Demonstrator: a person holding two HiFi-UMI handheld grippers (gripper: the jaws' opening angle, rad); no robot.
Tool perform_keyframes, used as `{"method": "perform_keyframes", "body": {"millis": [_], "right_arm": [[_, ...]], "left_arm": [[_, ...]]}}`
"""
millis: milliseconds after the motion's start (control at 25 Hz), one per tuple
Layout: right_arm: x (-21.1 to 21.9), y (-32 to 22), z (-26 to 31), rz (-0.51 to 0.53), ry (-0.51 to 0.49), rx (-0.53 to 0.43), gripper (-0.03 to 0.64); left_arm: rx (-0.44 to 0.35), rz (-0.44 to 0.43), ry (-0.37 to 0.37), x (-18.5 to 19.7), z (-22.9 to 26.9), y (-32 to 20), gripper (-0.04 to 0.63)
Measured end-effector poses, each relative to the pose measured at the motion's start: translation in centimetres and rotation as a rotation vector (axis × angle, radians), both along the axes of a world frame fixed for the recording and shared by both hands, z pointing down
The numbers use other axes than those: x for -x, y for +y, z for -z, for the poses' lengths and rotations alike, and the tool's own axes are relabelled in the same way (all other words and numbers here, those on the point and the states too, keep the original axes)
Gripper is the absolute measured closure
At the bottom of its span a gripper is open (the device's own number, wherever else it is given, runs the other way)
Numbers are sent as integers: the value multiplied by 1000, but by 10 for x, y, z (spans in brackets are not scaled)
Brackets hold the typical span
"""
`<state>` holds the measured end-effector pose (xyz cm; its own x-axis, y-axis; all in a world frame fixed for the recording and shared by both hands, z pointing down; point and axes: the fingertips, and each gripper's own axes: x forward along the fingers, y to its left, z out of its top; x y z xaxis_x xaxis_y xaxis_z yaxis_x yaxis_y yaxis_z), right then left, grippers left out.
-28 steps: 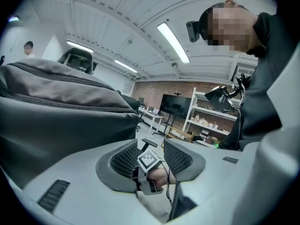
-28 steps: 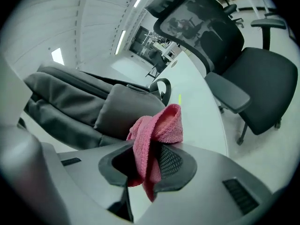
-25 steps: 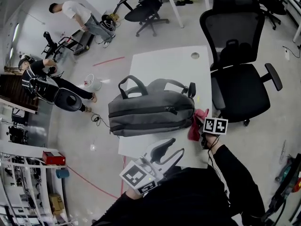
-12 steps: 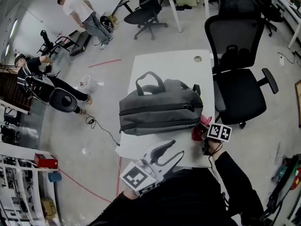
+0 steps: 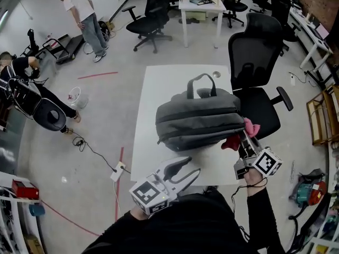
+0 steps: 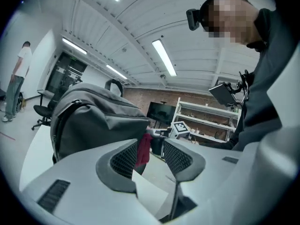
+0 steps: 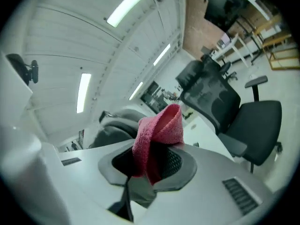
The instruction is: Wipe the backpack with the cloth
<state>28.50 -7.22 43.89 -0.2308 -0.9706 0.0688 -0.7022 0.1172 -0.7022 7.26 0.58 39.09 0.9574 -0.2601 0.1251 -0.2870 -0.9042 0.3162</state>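
A grey backpack (image 5: 198, 120) lies on its side on the white table (image 5: 159, 89), handles toward the far end. My right gripper (image 5: 242, 137) is shut on a pink cloth (image 5: 235, 138), which hangs at the bag's near right corner. In the right gripper view the cloth (image 7: 157, 135) is bunched between the jaws, the backpack (image 7: 115, 125) behind it. My left gripper (image 5: 188, 172) stands open above the table's near edge with nothing between its fingers. The left gripper view looks level at the backpack (image 6: 93, 125), with the cloth (image 6: 143, 149) and right gripper (image 6: 180, 129) beyond.
A black office chair (image 5: 259, 73) stands close to the table's right side. Beyond the table are more chairs (image 5: 151, 20) and a white desk (image 5: 198, 4). Two people (image 5: 85, 17) are at the left, and a cable (image 5: 92, 150) runs over the floor.
The right gripper has lifted the cloth from the table's right edge to the bag's near right corner and now points level. The left gripper shifted across the near edge. The head view swung.
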Motion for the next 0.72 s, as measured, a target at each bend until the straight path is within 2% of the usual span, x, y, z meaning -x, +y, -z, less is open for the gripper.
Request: {"method": "perform_keyframes", "body": {"millis": [120,280,400,520,720], "right_arm": [[19,22,69,-129,120,-134,518],[66,33,102,-175,365,-132,518],[122,26,107,-111,449,-137,518],[183,16,103,-4,530,-121,518],[274,14,89,215,550,-167,518]], "left_arm": [[14,-21,27,37,4,6,408],[-3,-40,45,77,9,10,408],[6,-14,45,112,7,8,408],[14,34,45,138,3,8,408],[34,129,45,172,-9,6,408]]}}
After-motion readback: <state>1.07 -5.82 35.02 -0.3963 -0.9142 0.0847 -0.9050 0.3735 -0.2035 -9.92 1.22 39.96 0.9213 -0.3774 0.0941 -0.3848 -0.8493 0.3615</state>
